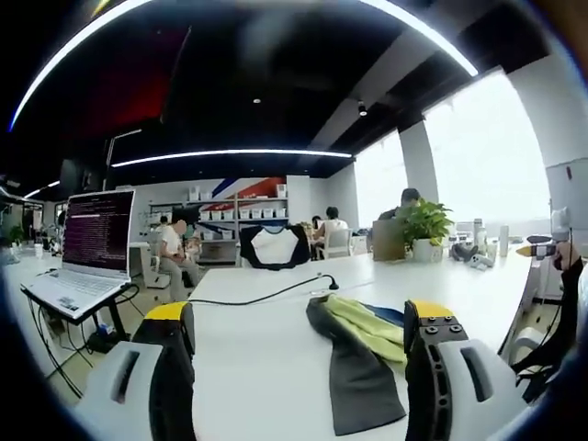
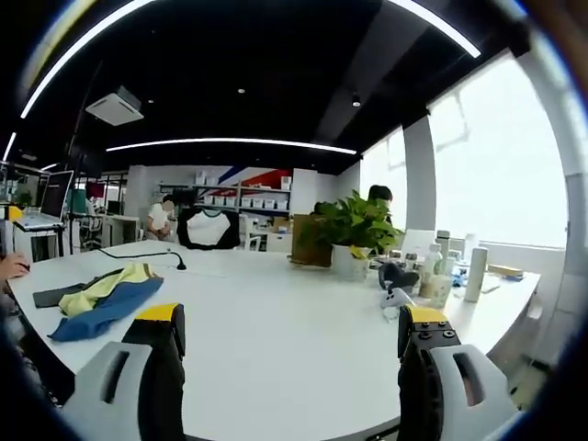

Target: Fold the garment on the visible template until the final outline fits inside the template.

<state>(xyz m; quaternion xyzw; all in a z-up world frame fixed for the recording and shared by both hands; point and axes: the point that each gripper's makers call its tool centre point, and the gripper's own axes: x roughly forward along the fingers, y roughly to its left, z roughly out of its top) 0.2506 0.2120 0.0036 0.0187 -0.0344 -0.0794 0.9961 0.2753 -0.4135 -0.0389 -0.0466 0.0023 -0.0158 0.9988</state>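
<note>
The garment (image 1: 354, 358) is a crumpled pile of grey, yellow-green and blue cloth on the white table (image 1: 257, 367). In the left gripper view it lies between the jaws, close against the right jaw. My left gripper (image 1: 299, 312) is open and low over the table, with nothing held. In the right gripper view the same garment (image 2: 101, 299) lies far to the left on the table (image 2: 285, 312), beyond the left jaw. My right gripper (image 2: 291, 314) is open over bare tabletop, apart from the cloth.
A laptop (image 1: 87, 248) stands on a raised stand at the left. A black cable (image 1: 266, 296) crosses the table. A potted plant (image 2: 349, 230) and several bottles (image 2: 441, 266) stand at the far right. A hand (image 2: 9, 266) rests at the table's left edge. People sit in the background.
</note>
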